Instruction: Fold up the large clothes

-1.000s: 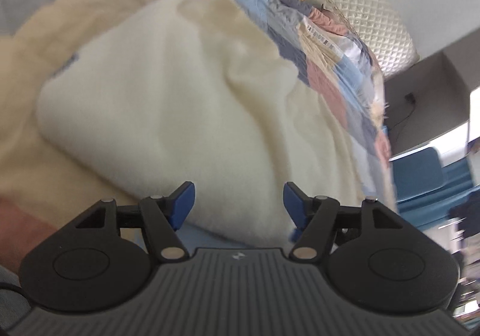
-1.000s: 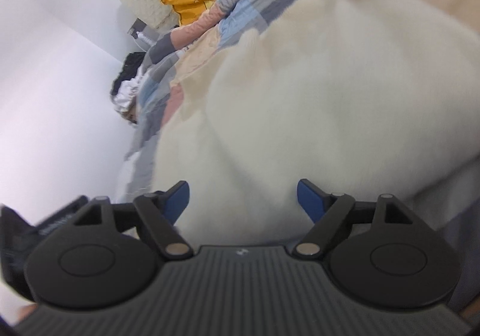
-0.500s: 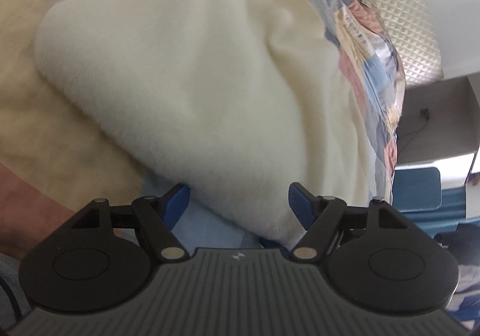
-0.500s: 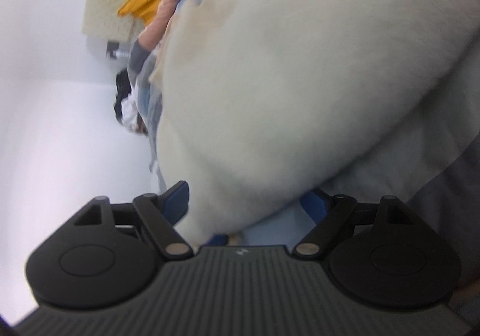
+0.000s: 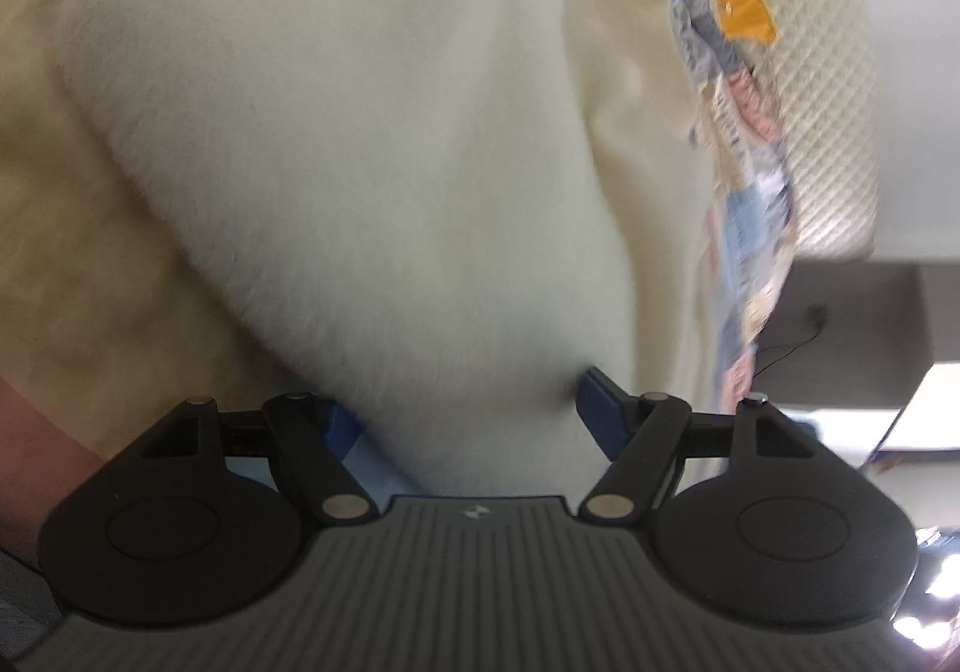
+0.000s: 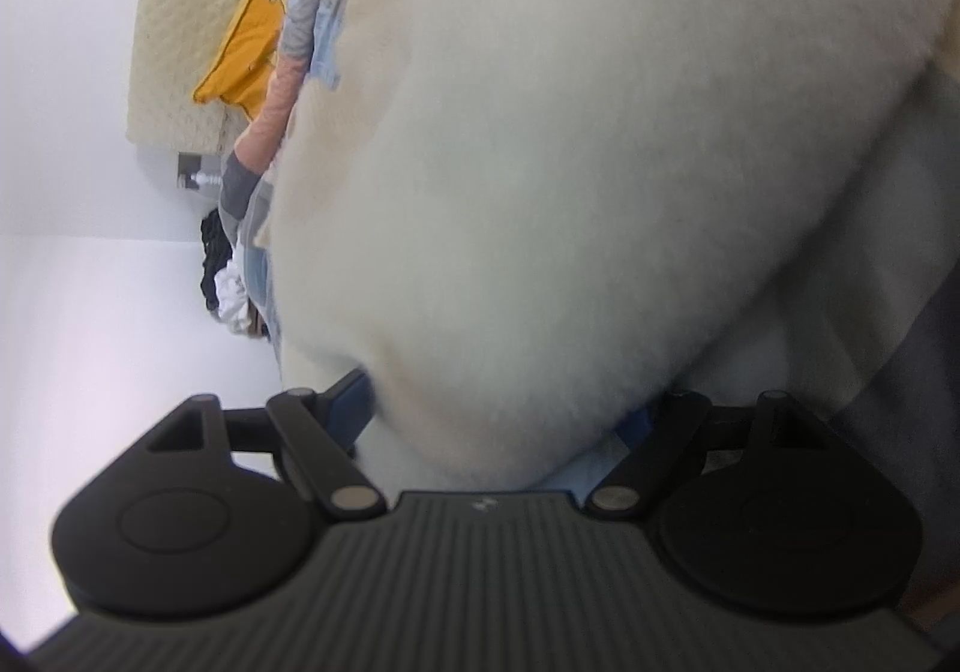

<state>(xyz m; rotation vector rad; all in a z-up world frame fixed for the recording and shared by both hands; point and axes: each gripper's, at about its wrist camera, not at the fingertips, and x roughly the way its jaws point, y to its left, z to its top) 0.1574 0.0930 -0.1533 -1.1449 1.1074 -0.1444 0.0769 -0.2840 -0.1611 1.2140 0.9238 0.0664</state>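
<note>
Straddling the cream garment [image 5: 372,144], both wide-set grippers tilt downward.

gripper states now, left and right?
Left tool: open wide, just been opening; cream fleece garment lies between its pads, not clamped.
Right tool: open wide, the same garment's edge bulging between its pads, not clamped.

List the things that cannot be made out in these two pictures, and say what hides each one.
- Left wrist view: the near edge of the cream garment lies between the left gripper fingers; the gripper body covers it, so contact is unclear.
- Right wrist view: one blue finger of the right gripper is mostly buried under the fleece.
- Both views: the garment's full shape is cut off by the frame edges.
- Right wrist view: the dark bundle beyond the quilt is too small to identify.
</note>
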